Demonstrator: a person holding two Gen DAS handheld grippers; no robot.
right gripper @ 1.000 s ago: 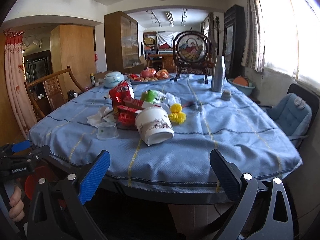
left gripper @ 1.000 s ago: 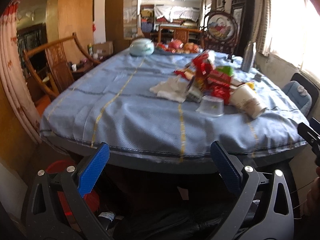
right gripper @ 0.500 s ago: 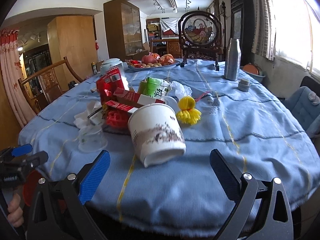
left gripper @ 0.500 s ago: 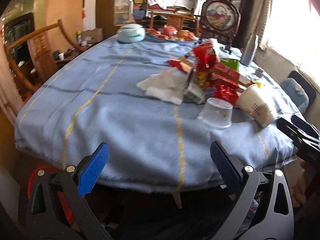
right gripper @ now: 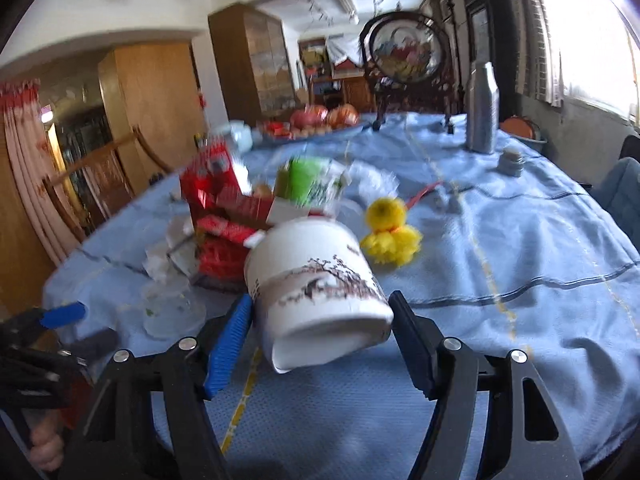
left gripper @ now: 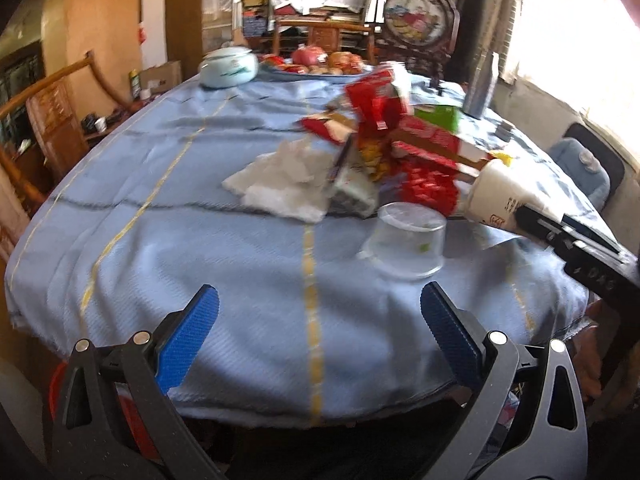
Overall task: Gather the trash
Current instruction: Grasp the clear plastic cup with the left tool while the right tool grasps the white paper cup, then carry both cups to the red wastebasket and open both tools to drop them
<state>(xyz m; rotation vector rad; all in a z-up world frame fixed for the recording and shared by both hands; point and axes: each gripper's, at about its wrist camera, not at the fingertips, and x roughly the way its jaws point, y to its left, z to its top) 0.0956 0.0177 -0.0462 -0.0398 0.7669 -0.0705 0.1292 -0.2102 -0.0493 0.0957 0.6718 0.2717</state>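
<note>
- The paper cup (right gripper: 316, 292) lies tipped on its side near the front edge of the table (right gripper: 520, 320), mouth toward the camera, long axis running away from the right gripper (right gripper: 320, 340).
- That gripper straddles the cup at its mouth end and its jaws are closing; the cup is between them, but I can't quite say the pads are pressing yet.
- So the right hand is clearly the nearer one. The left gripper (left gripper: 316, 336) hangs wide open with nothing in it, over bare cloth, well short of the clear cup (left gripper: 404, 244).
- Right behind the paper cup sits the red wrapper pile (right gripper: 224, 216), close enough to get dragged, I'd guess.
- Off to its right the yellow pompom (right gripper: 390, 232) is apart from it.
- Open cloth on the right side gives room to lift out.
</note>
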